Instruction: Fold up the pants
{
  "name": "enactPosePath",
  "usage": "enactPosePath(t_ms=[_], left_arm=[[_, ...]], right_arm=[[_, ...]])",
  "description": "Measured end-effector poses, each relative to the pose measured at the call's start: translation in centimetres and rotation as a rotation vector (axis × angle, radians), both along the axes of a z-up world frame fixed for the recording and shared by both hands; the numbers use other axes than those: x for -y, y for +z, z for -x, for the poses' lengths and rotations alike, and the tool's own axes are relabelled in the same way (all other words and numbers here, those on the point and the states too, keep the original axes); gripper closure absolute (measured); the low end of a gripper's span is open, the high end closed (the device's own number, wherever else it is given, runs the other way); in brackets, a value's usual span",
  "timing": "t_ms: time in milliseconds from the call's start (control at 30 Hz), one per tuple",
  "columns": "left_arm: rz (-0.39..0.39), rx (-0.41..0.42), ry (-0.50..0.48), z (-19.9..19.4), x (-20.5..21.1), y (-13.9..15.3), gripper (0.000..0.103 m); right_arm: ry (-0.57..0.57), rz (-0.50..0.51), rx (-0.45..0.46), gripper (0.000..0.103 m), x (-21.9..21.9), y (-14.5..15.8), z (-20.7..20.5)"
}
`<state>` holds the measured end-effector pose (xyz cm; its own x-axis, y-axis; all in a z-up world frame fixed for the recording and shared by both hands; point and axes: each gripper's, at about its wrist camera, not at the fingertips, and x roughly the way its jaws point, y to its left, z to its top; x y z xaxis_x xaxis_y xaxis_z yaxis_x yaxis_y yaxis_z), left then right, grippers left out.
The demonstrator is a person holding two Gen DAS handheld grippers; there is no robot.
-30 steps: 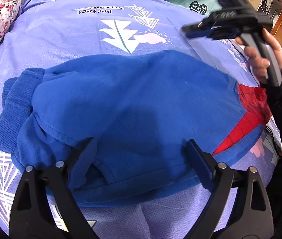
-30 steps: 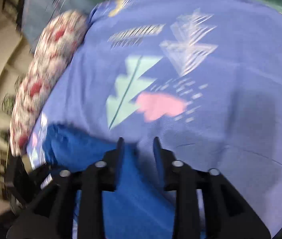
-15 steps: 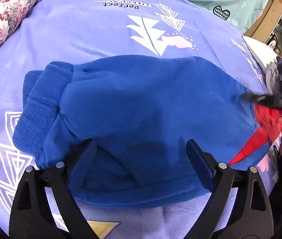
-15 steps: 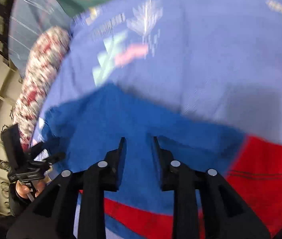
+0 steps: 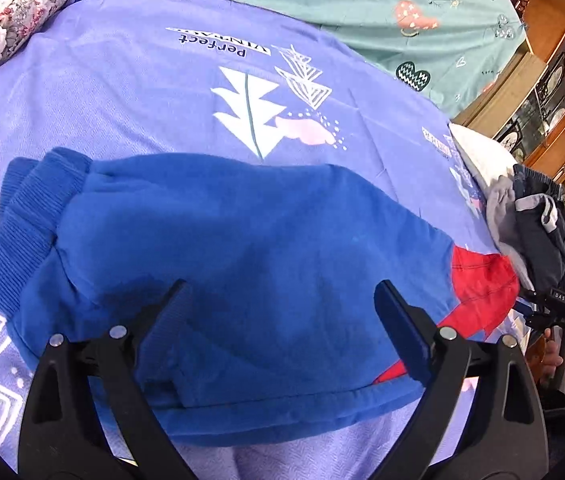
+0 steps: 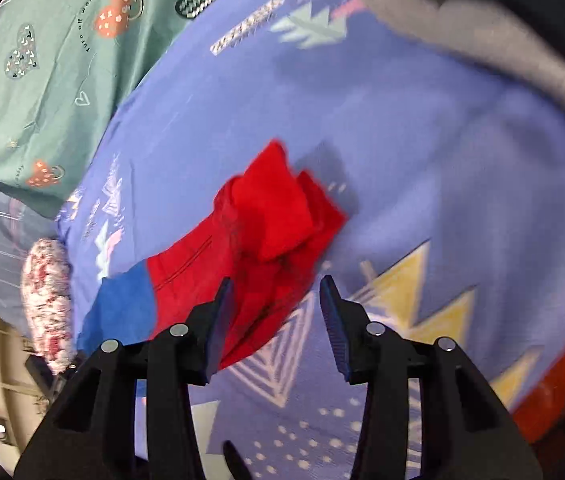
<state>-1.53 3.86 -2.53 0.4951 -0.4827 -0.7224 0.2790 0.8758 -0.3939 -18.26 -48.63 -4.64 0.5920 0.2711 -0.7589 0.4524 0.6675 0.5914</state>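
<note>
blue fleece pants with red lower parts (image 5: 242, 264) lie folded flat on the purple printed bed sheet (image 5: 130, 92), and we see them below both cameras. their ribbed waistband (image 5: 22, 224) is at the left in the left wrist view, and the red cloth (image 5: 482, 280) is at the right.

our left gripper (image 5: 282, 312) has its jaws spread wide. the blue cloth of the pants fills the gap between the two fingers, but the pads do not press it. we cannot tell if the tips touch the cloth or only hover just above.

our right gripper (image 6: 276, 300) is over the red end of the pants (image 6: 270, 216). its jaws are opening now. some of the red cloth is seen between them, close to the left finger, and the purple sheet shows by the right finger; nothing is pinched. this picture is a little blurred.

a floral pillow (image 5: 6, 16) lies at the far left edge of the sheet, a green printed sheet (image 5: 362, 8) is behind it, and a pile of grey and dark clothes (image 5: 530, 224) lies at the right edge, near the red end.
</note>
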Motion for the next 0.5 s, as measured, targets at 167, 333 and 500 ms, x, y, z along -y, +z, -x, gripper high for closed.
enactPosePath(t_ms=[167, 333, 500], left_arm=[[0.020, 0.027, 0.034, 0.6, -1.2, -0.1, 0.010], [0.101, 0.009, 0.058, 0.5, -2.9, -0.6, 0.010], [0.129, 0.019, 0.034, 0.5, -3.0, -0.6, 0.010]], right_arm=[[0.005, 0.057, 0.021, 0.030, -1.0, -1.3, -1.7], [-0.011, 0.028, 0.129, 0.067, -1.9, -1.3, -1.8], [-0.015, 0.134, 0.221, 0.083, -2.7, 1.8, -0.8]])
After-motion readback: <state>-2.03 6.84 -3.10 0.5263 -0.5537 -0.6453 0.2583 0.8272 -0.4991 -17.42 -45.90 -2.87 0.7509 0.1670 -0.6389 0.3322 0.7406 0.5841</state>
